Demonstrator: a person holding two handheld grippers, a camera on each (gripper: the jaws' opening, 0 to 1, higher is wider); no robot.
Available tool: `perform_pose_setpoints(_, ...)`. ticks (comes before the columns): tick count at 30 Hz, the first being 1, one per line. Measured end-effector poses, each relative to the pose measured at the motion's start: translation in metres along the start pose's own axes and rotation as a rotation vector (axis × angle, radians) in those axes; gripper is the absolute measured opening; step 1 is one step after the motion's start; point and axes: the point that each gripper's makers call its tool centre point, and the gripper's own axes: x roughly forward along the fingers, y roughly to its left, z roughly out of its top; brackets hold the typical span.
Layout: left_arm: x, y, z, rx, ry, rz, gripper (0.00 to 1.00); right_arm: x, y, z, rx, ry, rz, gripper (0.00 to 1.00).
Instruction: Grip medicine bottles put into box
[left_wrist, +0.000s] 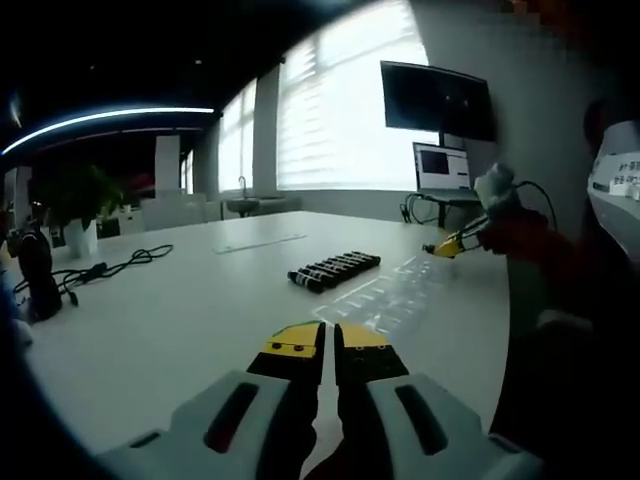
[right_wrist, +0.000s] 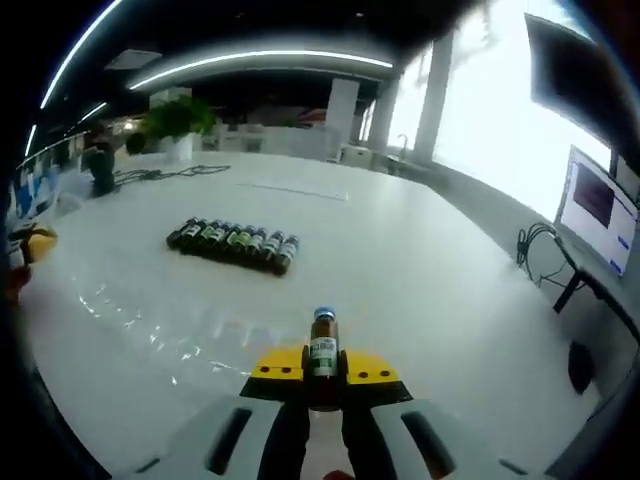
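Note:
A row of several dark medicine bottles (left_wrist: 335, 270) (right_wrist: 235, 240) lies on the white table (left_wrist: 180, 320). Closer to me a clear plastic box (left_wrist: 385, 295) (right_wrist: 170, 320) rests on the table, hard to make out. My right gripper (right_wrist: 322, 365) is shut on a small brown bottle (right_wrist: 322, 345) with a blue cap and green label, held upright above the table. In the left gripper view the right gripper (left_wrist: 434, 249) hovers at the right, past the box. My left gripper (left_wrist: 329, 350) hangs over the near table, shut with nothing between its yellow tips.
A laptop (left_wrist: 443, 165) and a wall monitor (left_wrist: 435, 98) stand at the table's far right end. A potted plant (left_wrist: 75, 205), a black cable (left_wrist: 110, 268) and a dark object (left_wrist: 35, 275) sit at the left. A person's red sleeve (left_wrist: 540, 245) reaches in from the right.

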Motion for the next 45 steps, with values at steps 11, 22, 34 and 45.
perform_pose_setpoints(11, 0.0, -0.004, -0.001, 0.017, 0.016, -0.016, 0.0, 0.002, 0.003, -0.003, -0.066, 0.0, -0.021, 0.07)
perform_pose_setpoints(22, 0.003, -0.007, -0.003, 0.023, 0.022, -0.021, 0.0, -0.003, 0.0, -0.001, -0.045, -0.029, -0.003, 0.06)
perform_pose_setpoints(34, 0.004, -0.005, -0.006, 0.026, 0.033, -0.01, 0.0, -0.006, 0.001, -0.009, -0.017, -0.004, 0.076, 0.03)
perform_pose_setpoints(45, 0.003, -0.001, -0.004, 0.028, 0.031, 0.004, 0.0, -0.002, 0.002, -0.007, -0.03, 0.003, 0.077, 0.03)
